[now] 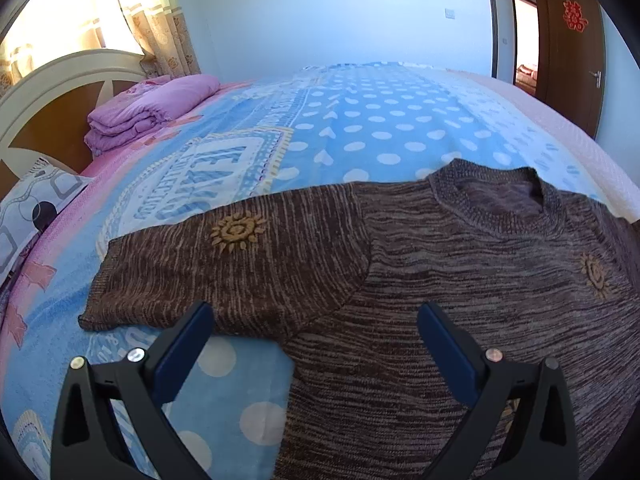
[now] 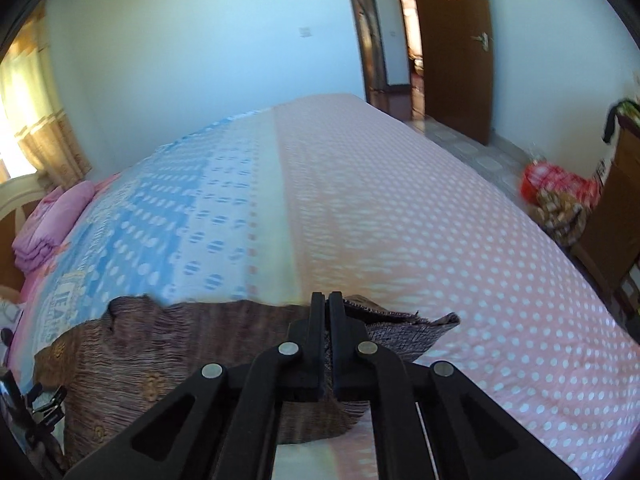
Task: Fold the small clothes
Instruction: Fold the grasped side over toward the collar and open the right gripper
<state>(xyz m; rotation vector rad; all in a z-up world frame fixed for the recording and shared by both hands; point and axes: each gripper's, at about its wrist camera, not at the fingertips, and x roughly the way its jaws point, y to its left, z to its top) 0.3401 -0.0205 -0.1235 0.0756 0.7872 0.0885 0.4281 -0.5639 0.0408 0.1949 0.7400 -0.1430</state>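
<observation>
A small brown knitted sweater (image 1: 420,280) with yellow sun motifs lies flat on the bed, neck hole away from me, its left sleeve (image 1: 208,272) stretched out to the left. My left gripper (image 1: 316,316) is open and empty, hovering over the armpit where that sleeve meets the body. In the right wrist view my right gripper (image 2: 327,300) is shut on the sweater's right sleeve (image 2: 400,328) and holds it lifted above the sweater body (image 2: 160,352).
The bed is covered by a blue dotted blanket (image 1: 360,128) and a pink dotted sheet (image 2: 440,220). A folded purple quilt (image 1: 152,108) lies by the headboard (image 1: 60,92). A pillow (image 1: 28,216) sits at the left. A brown door (image 2: 452,40) and a red bundle (image 2: 560,188) stand beyond the bed.
</observation>
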